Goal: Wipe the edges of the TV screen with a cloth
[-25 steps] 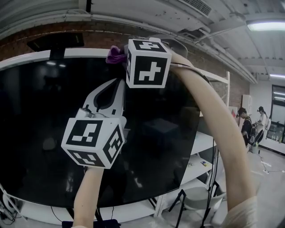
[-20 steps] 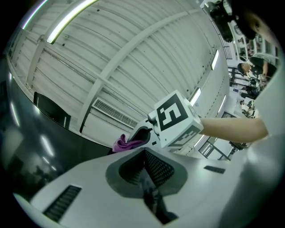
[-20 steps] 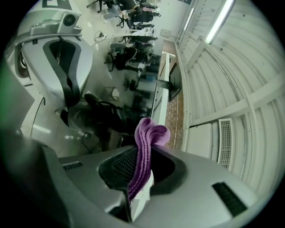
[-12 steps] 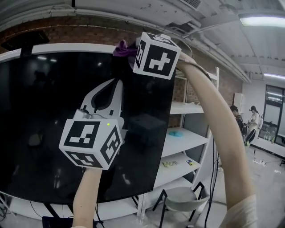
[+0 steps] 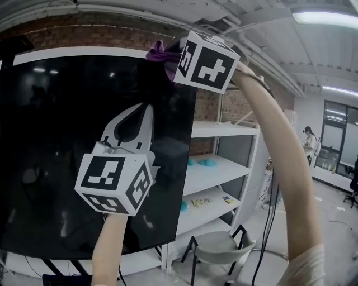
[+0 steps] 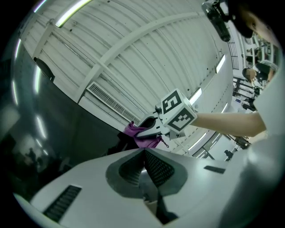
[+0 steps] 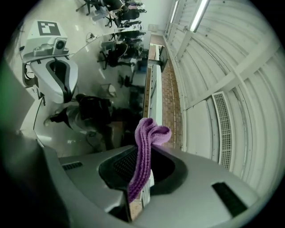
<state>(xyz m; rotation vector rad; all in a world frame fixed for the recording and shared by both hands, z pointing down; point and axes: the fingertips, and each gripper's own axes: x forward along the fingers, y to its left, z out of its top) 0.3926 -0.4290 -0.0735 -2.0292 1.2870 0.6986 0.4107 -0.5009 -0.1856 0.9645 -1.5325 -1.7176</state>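
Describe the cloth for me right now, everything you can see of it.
The cloth is purple, with a ribbed, knitted look. It is folded into a narrow strip and pinched between the jaws of the right gripper, its looped end bulging past the tips. It sits at the top edge of the TV, near the right corner; actual contact is unclear.

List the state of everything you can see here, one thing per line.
TV screen: off, dark, reflecting the room.
right gripper: shut on the cloth.
cloth: bunched, up at the TV's top edge.
left gripper: shut, empty, in front of the screen.
ceiling light: on.
chair: empty.
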